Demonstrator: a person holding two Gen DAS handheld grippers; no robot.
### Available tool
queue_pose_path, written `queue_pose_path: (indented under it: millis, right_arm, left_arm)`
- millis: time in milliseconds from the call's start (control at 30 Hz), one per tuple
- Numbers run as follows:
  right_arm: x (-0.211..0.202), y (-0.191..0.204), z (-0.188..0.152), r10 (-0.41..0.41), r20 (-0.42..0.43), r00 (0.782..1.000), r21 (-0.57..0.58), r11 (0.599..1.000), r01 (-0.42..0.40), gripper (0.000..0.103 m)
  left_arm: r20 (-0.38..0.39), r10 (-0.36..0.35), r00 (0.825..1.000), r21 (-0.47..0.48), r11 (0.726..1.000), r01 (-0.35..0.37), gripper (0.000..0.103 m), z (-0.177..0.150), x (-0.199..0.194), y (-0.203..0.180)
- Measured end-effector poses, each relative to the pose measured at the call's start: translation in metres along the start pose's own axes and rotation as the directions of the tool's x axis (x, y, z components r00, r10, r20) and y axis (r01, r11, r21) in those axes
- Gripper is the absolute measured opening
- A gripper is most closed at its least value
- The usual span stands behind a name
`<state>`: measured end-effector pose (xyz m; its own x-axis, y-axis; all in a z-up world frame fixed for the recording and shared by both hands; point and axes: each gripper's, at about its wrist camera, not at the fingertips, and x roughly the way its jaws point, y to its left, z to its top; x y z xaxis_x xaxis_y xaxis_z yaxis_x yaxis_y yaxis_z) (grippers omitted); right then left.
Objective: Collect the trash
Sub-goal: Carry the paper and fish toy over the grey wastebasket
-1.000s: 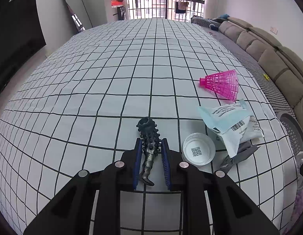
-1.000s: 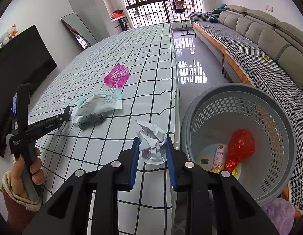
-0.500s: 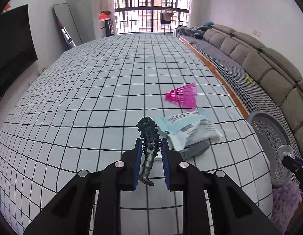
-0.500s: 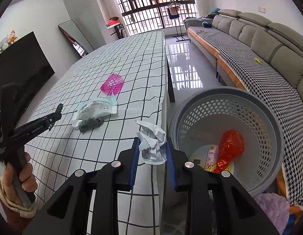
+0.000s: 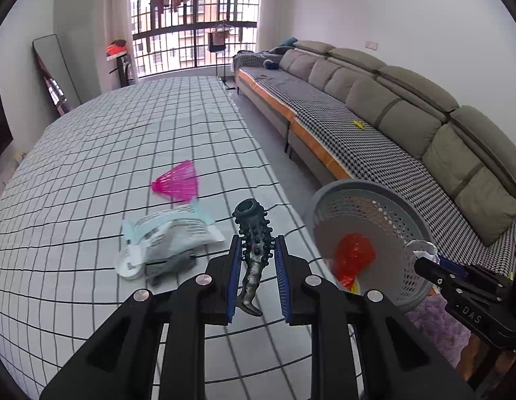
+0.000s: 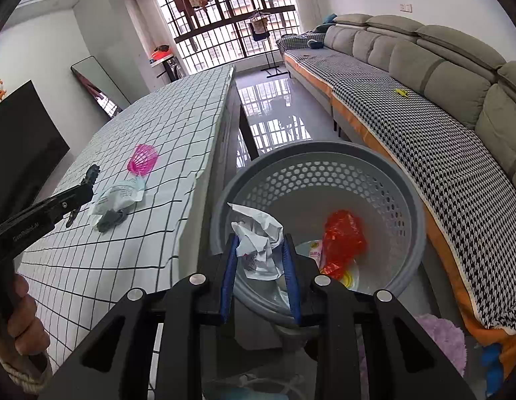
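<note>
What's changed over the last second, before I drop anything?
Both hands swung from over the table toward the grey basket. The right gripper now holds the crumpled paper over the basket's opening; the left gripper carries the studded dark piece closer to it. Neither let go. Pink shuttlecock and pouch stayed put.

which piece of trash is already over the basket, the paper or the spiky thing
The crumpled white paper, clamped in the right gripper, hangs over the grey basket. The dark spiky piece in the left gripper is above the table.
</note>
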<state>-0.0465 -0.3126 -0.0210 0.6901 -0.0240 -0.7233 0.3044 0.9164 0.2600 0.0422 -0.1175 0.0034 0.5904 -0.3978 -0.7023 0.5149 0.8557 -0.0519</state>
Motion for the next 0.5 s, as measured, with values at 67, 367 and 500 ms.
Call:
queue_pose_path:
  millis: [67,367,500]
  right_arm:
    - [-0.001,-0.013,0.0,-0.017,0.005,1.0,0.014,1.0,0.017,0.026]
    - [0.007,-0.059,0.002,-0.078,-0.002,0.997,0.052,0.996,0.078,0.026]
    - [0.021,-0.073,0.002,-0.083,-0.024,0.996,0.066,0.994,0.084,0.026]
  left_arm:
    - [-0.01,-0.024,1.0,0.016,1.0,0.024,0.02,0.001,0.007,-0.017]
    - [-0.08,-0.072,0.994,0.087,0.993,0.079,0.02,0.001,0.047,-0.079]
    - [-0.126,-0.087,0.988,0.104,0.99,0.1,0.02,0.001,0.069,-0.097]
